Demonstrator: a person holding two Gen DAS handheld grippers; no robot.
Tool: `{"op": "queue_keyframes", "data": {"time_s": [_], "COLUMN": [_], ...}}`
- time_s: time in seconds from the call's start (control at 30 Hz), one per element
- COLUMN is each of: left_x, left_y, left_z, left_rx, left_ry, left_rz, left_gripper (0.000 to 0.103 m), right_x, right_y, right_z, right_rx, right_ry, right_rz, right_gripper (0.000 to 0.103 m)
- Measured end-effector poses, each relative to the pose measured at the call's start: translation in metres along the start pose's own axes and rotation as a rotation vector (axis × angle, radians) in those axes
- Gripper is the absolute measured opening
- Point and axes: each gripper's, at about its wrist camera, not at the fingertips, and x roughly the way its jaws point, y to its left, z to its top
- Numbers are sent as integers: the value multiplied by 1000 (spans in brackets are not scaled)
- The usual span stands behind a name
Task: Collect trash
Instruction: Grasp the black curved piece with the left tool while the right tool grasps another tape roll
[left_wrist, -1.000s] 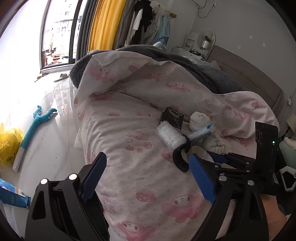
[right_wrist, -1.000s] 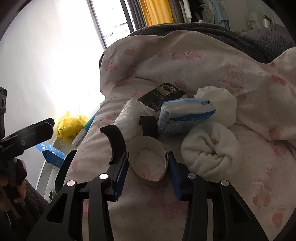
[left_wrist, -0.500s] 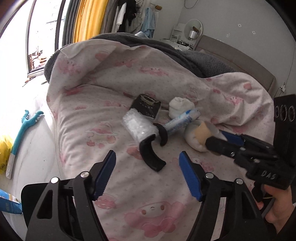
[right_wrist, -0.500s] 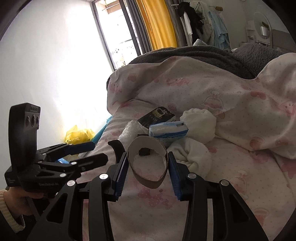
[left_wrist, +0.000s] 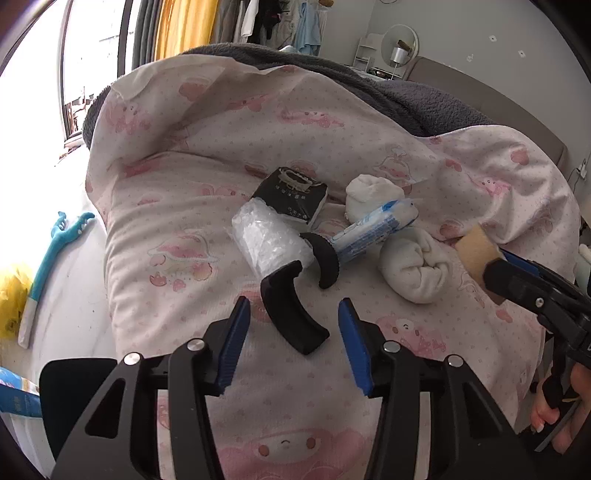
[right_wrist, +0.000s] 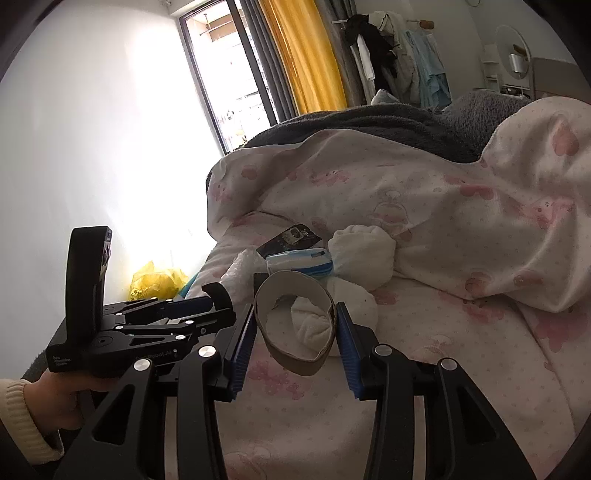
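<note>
The right gripper (right_wrist: 295, 332) holds a squashed cardboard tube (right_wrist: 295, 325). The left gripper (left_wrist: 291, 332), half-open and just closing, straddles a black curved piece (left_wrist: 291, 314), untouched. A bubble-wrap bundle (left_wrist: 267, 240) and tissue pack (left_wrist: 373, 229) remain.

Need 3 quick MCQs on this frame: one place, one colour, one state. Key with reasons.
1. Where does the black curved piece lie?
A. on the floor
B. on the bedspread, ahead of the left gripper
C. on the dresser

2. What colour is the bag by the window?
A. yellow
B. green
C. red

3. What is the right gripper doing?
A. open, empty
B. shut on a sock
C. shut on the cardboard ring

Key: B, it rests on the pink cover between the open pads; A, plainly yellow; C, pads squeeze the ring oval.
</note>
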Motion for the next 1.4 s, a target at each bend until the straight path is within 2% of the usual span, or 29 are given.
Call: {"op": "queue_keyframes", "data": {"time_s": [0.33, 0.47, 0.6, 1.03, 1.4], "left_x": [13, 14, 9, -6, -24], "left_y": [10, 14, 19, 29, 42], "left_z": [4, 1, 1, -10, -19], "left_rx": [-62, -63, -74, -36, 24], "left_ry": [23, 31, 37, 71, 63], "left_rz": [5, -17, -44, -64, -43], "left_gripper": [36, 26, 21, 15, 13], "right_x": [-6, -5, -2, 11, 33], "right_y": [-8, -7, 1, 34, 72], "right_z": [-2, 0, 4, 16, 27], "right_rx": [7, 2, -3, -29, -58], "right_ry": [-1, -6, -13, -16, -10], "right_rz": [-12, -12, -5, 6, 48], "right_gripper": [43, 43, 43, 43, 43]}}
